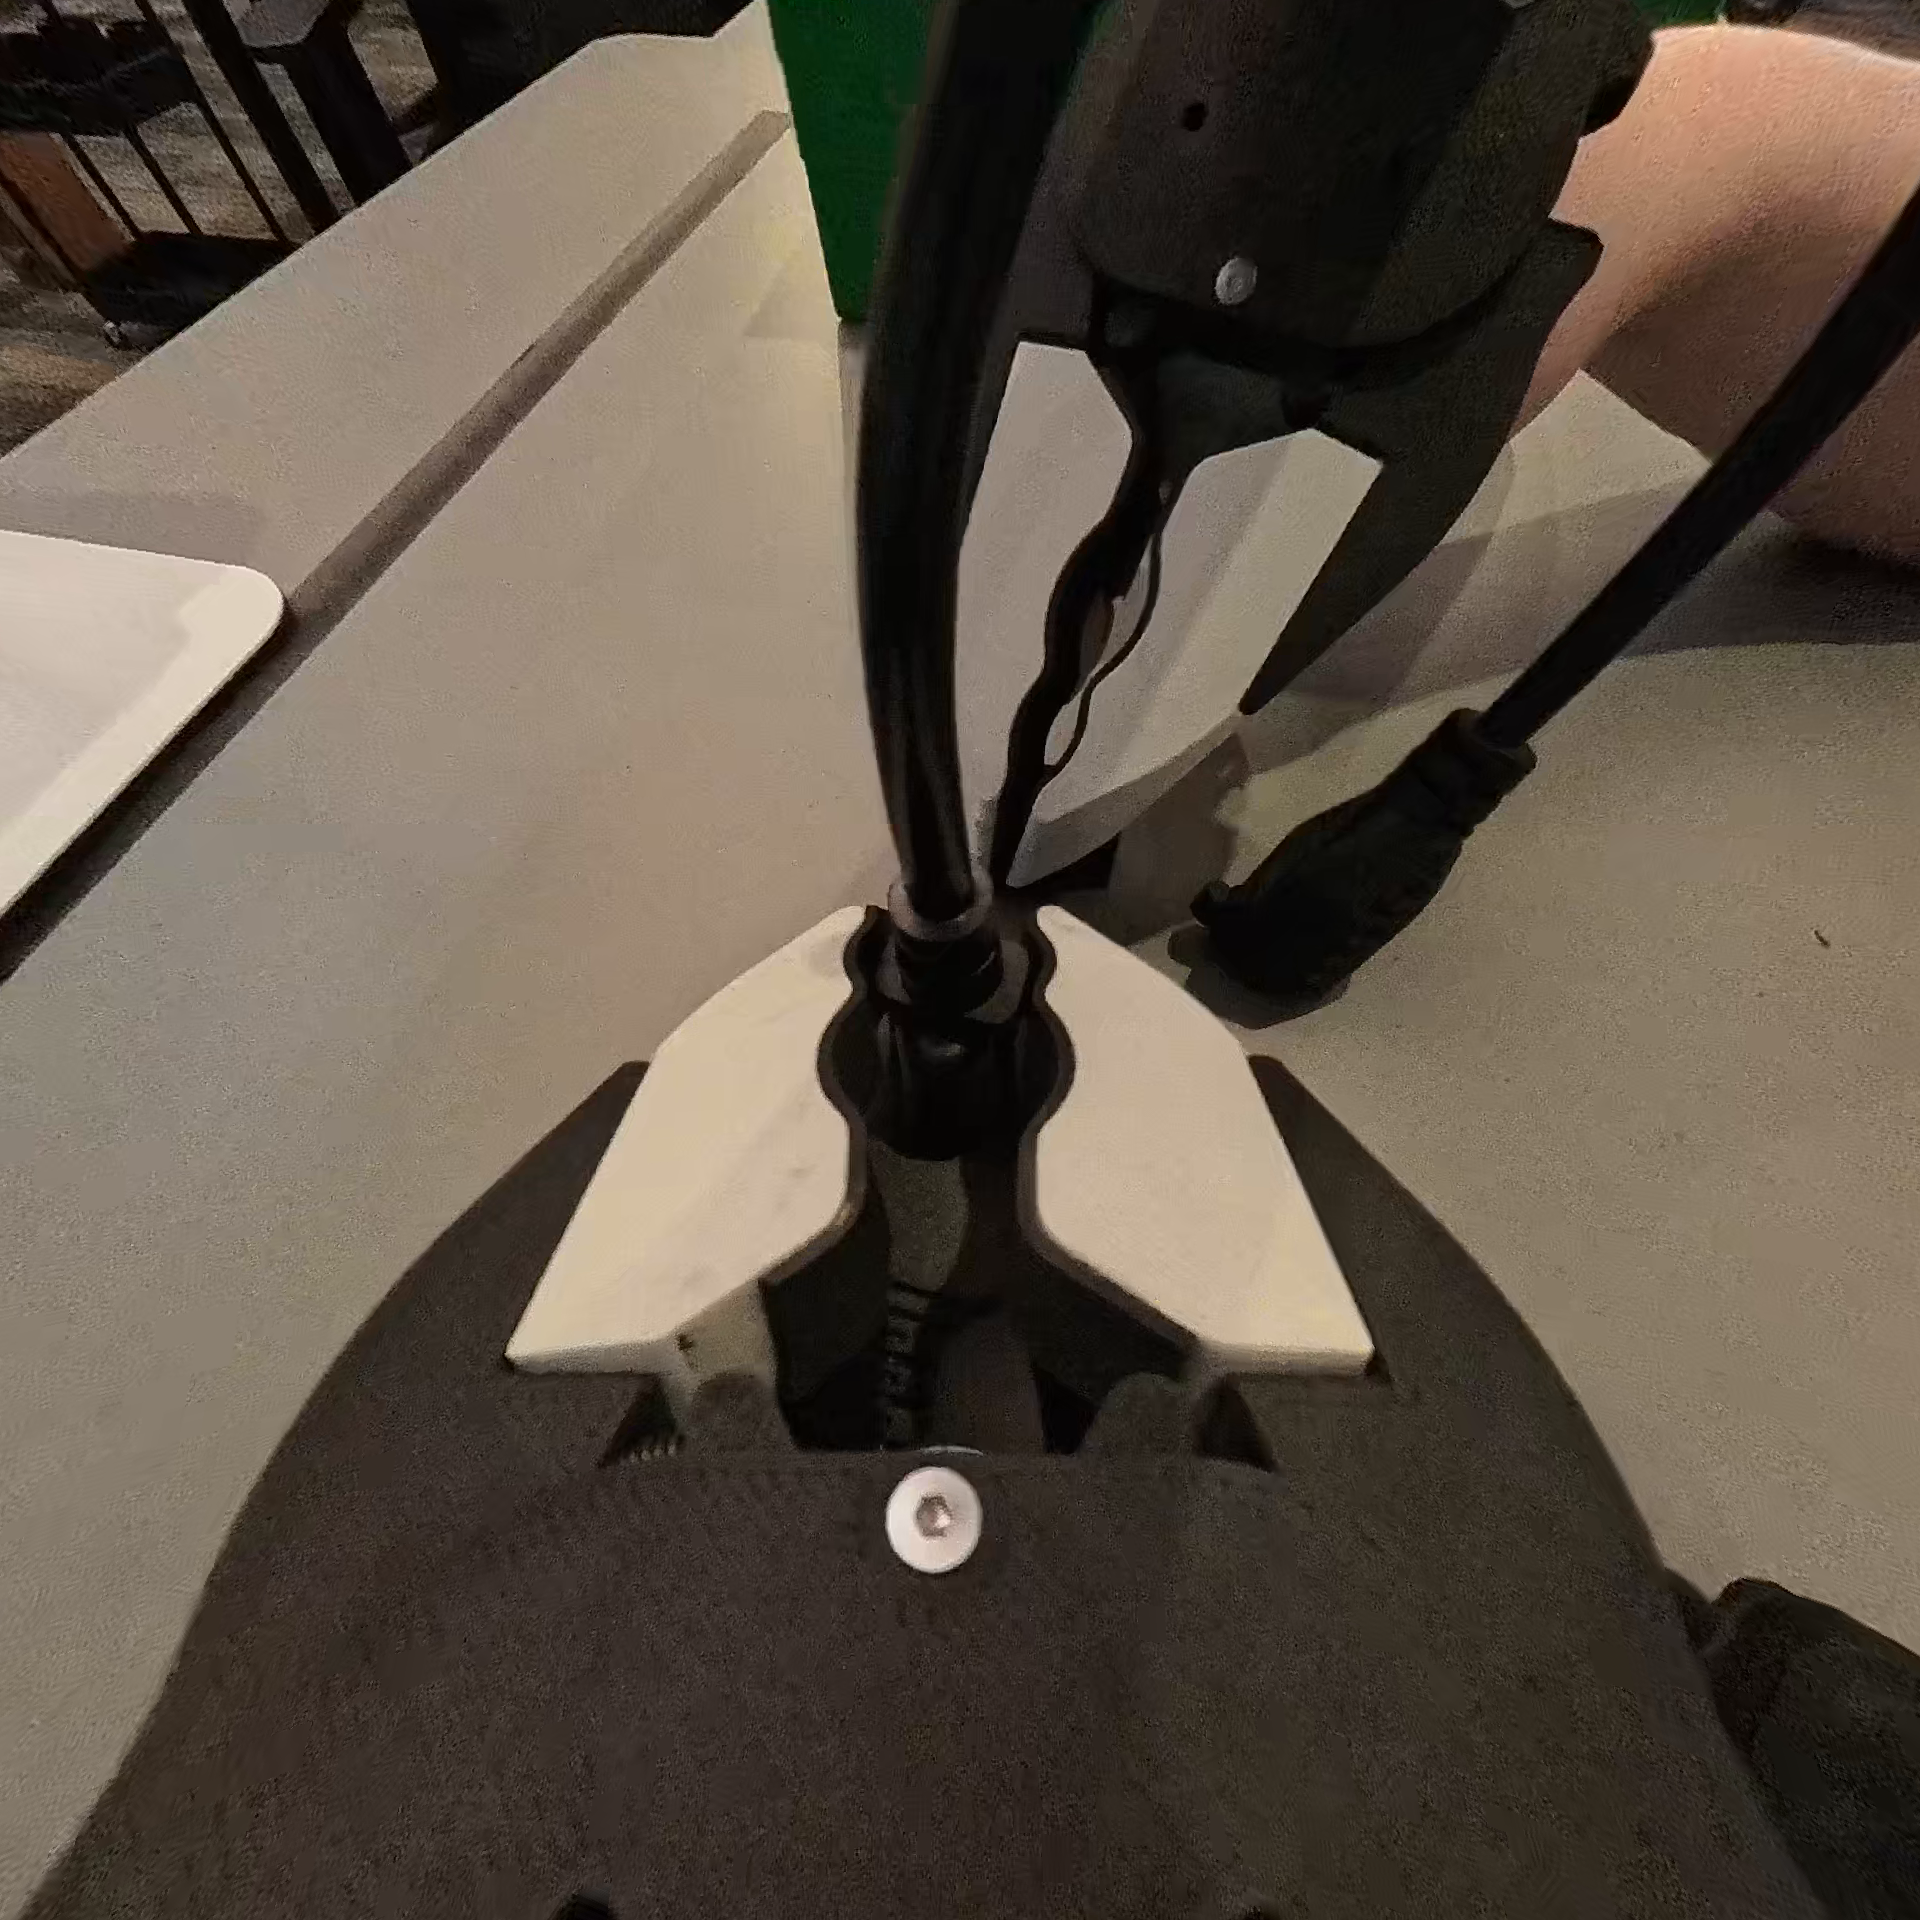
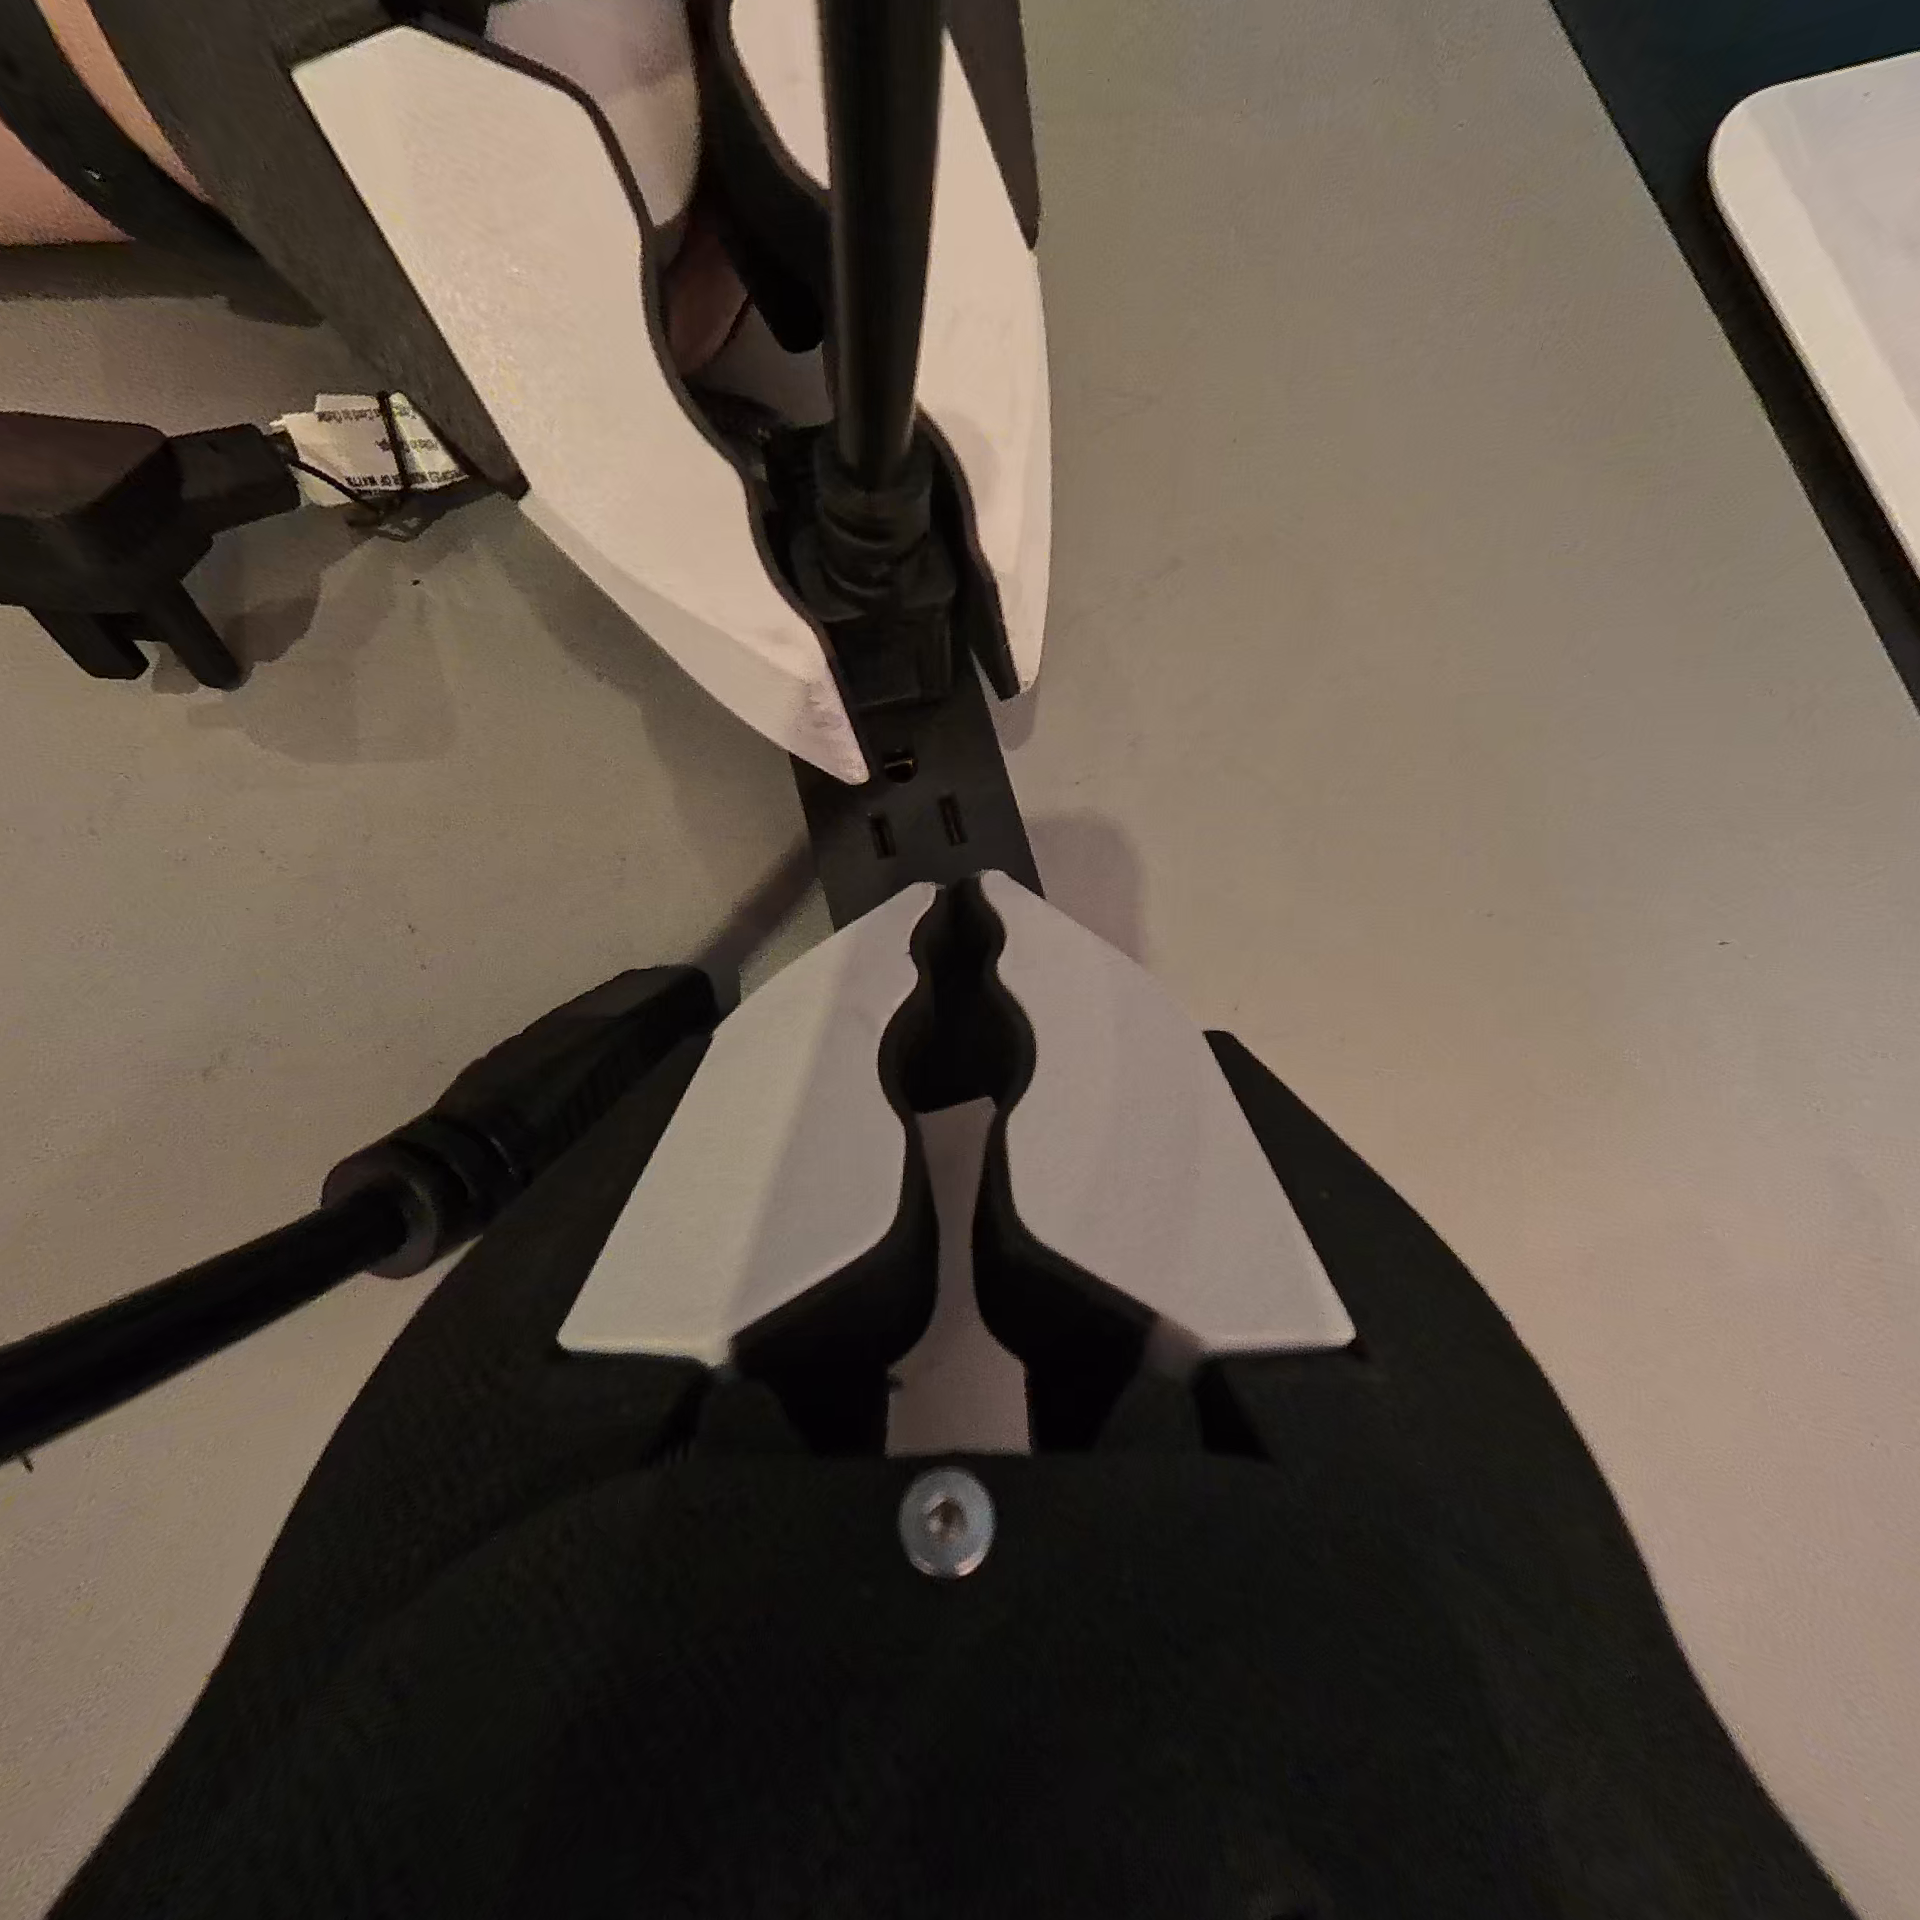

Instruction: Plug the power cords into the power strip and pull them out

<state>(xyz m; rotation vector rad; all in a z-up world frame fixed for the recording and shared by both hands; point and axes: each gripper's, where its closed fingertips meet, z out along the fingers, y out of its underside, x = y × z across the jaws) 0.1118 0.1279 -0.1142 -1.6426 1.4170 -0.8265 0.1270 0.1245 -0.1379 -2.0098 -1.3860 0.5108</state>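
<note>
In the right wrist view a black power strip [image 2: 914, 805] lies on the grey table, with one empty outlet showing. My left gripper [image 2: 935, 717] is shut on a black plug [image 2: 883, 582] that stands in the strip, its cord [image 2: 873, 208] rising straight up. In the left wrist view the same plug [image 1: 940, 997] sits between my white fingers [image 1: 727, 1143]. My right gripper [image 2: 956, 883] is shut and empty, its tips right over the strip's near part. It also shows in the left wrist view [image 1: 1003, 847], just behind the plug. A second black plug [image 2: 582, 1070] lies loose beside the strip.
A third black plug [image 2: 104, 551] with a white tag [image 2: 353, 447] lies at the far left. A white tray [image 2: 1839, 312] sits at the table's right edge and also shows in the left wrist view [image 1: 104, 665]. A green object [image 1: 831, 156] and a person's arm [image 1: 1714, 260] are behind. Less than 4 cm separates the two grippers' tips. From either gripper's tips it is about 30 cm to the green object [image 1: 831, 156].
</note>
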